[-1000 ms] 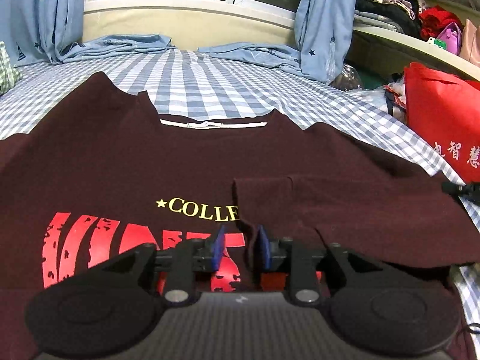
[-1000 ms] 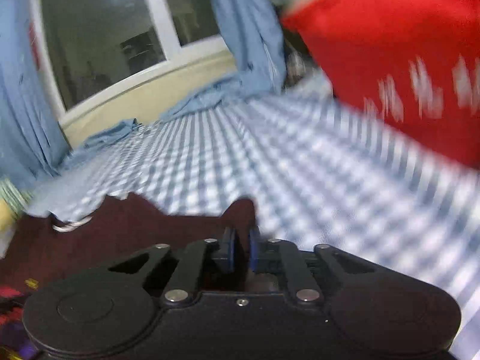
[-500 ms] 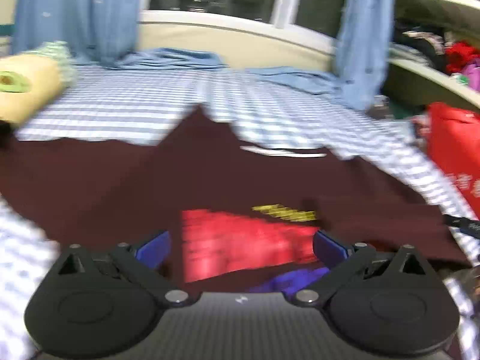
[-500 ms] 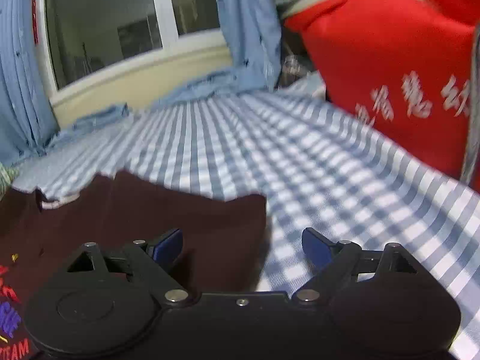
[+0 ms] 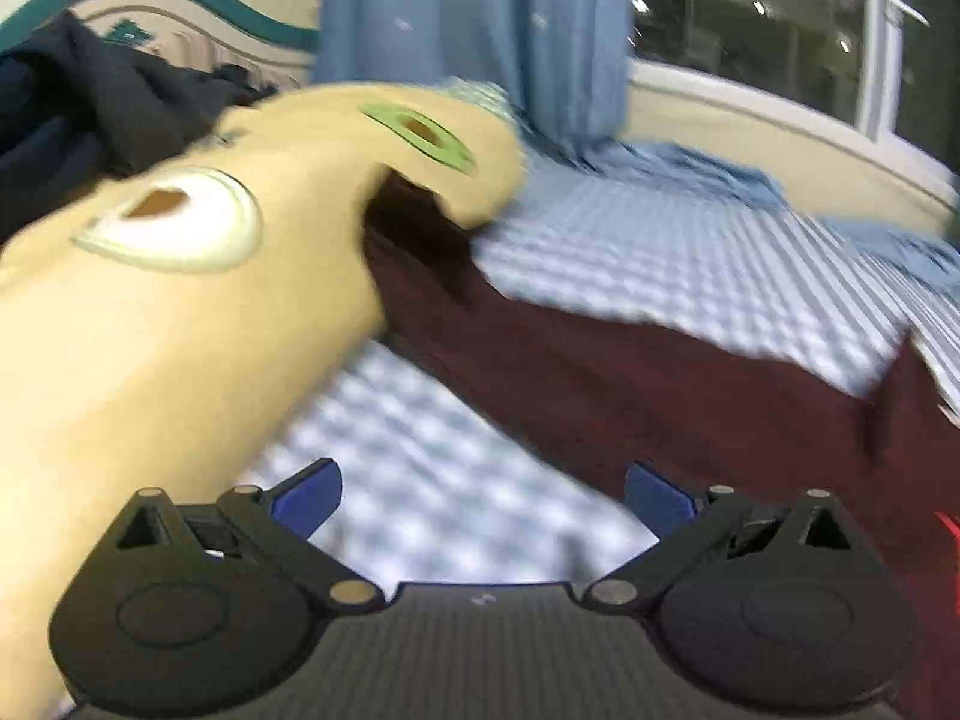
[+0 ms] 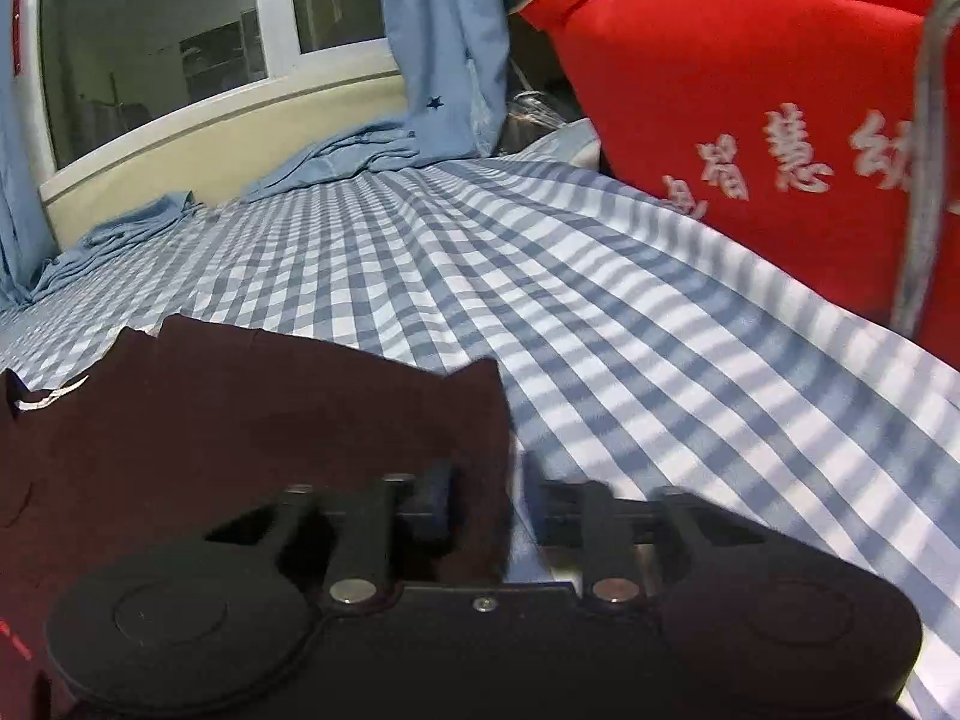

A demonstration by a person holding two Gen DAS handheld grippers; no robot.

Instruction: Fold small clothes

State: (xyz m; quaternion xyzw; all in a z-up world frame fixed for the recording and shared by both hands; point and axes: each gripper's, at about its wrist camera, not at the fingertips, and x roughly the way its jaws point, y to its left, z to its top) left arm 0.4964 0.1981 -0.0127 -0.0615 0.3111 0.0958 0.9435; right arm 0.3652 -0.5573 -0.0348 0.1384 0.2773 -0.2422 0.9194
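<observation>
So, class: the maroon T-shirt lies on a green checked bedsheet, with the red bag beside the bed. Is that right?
Not quite. The bedsheet is blue-and-white checked, not green, as the right wrist view shows. The rest stands: the maroon T-shirt lies on it, with the red bag beside the bed.

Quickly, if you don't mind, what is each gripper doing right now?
Left gripper: open, holding nothing, above the checked bedsheet.
Right gripper: partly closed around the edge of the dark red T-shirt; a firm grip cannot be told.
</observation>
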